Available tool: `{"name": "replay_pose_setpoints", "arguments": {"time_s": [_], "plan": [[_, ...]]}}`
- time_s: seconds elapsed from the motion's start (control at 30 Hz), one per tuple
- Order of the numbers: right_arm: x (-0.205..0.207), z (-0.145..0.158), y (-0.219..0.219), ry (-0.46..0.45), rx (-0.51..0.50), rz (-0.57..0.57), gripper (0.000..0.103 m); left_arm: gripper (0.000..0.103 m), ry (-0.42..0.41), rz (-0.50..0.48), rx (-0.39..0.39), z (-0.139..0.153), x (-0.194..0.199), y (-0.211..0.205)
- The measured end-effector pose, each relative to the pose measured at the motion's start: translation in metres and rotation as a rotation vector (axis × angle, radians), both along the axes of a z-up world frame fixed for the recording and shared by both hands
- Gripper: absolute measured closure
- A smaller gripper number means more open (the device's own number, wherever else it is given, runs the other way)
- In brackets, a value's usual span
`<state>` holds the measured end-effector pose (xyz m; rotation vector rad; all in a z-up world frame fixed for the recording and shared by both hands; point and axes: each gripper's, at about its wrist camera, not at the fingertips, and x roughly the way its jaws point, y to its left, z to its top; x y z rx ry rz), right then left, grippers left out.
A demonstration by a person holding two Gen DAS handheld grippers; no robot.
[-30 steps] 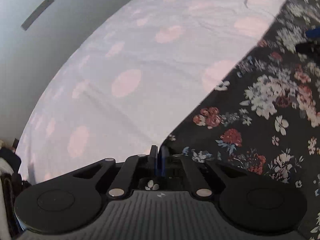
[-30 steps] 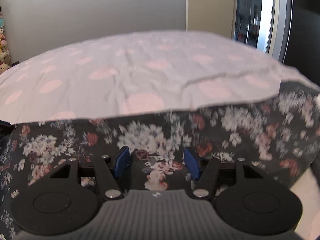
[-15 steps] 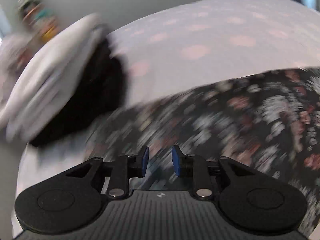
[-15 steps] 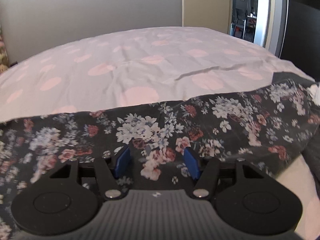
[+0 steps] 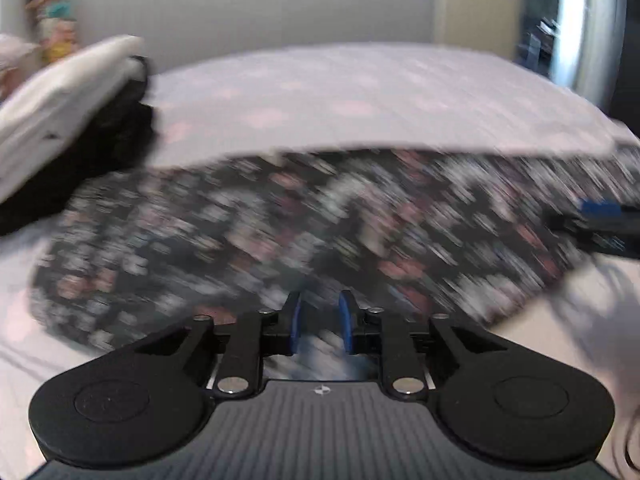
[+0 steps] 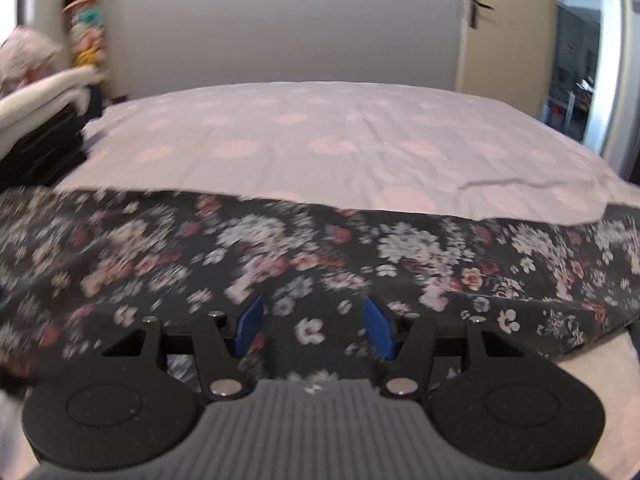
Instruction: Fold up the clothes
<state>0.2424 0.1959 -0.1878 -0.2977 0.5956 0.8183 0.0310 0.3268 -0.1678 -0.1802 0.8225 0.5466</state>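
A dark garment with a floral print (image 5: 280,224) (image 6: 320,248) lies spread across the near part of the bed. My left gripper (image 5: 320,322) hovers low over its near edge, blue pads a small gap apart, open, holding nothing; the view is blurred by motion. My right gripper (image 6: 312,322) is open wide just above the cloth, with nothing between its fingers. In the left wrist view the right gripper's blue tip (image 5: 600,210) shows at the far right, over the garment's right end.
The bed has a pale sheet with pink dots (image 6: 320,140). A stack of folded white and black clothes (image 5: 68,128) (image 6: 40,120) sits at the left. Beyond are a grey wall, a toy figure (image 6: 86,32), and a door (image 6: 504,28) at the right.
My left gripper let go of the garment's edge, opened, and swung round to face across the bed. The right gripper stayed open and turned left, bringing the folded stack into view.
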Motion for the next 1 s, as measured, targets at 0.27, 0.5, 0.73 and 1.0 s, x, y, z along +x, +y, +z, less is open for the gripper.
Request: {"name": "replay_pose_setpoints", "arguments": {"time_s": [0.27,0.5,0.73,1.0], "plan": [[0.006,-0.026,-0.007,0.047,-0.114,-0.017,0.043,0.090,0.115,-0.020,-0.014,-0.023,0.008,-0.020],[0.006,-0.018,-0.024,0.083,-0.051,-0.051,0.043,0.087,0.110,0.030,0.034,-0.019,0.004,-0.029],[-0.006,0.016,-0.050,0.080,0.047,-0.200,0.042,0.077,0.025,0.124,0.125,0.004,-0.007,-0.028],[-0.047,0.074,-0.088,-0.064,0.197,-0.320,0.016,0.050,-0.087,0.197,0.201,0.038,-0.016,-0.047]]}}
